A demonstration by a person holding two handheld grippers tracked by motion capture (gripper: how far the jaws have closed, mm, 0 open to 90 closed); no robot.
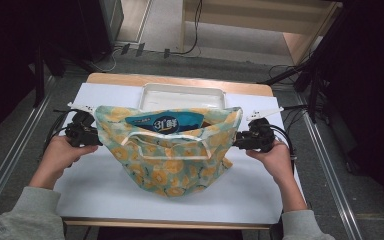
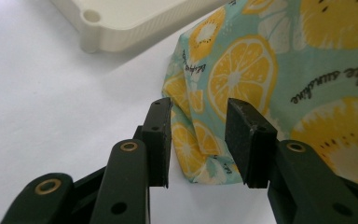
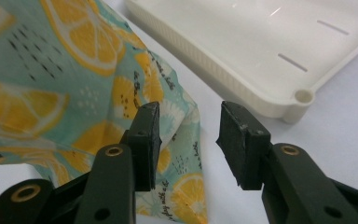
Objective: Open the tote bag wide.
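Hand-held grippers flank a teal, lemon-printed cloth bag [image 1: 172, 160], mouth open.

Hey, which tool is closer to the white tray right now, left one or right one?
Right, though only slightly. The right tool sits at the bag's right edge, just below the white tray's near corner. The left tool sits at the bag's left edge, farther off.

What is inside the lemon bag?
A blue packet with white writing pokes out of the bag. Something brown shows beside it. The cloth covers whatever lies lower down.
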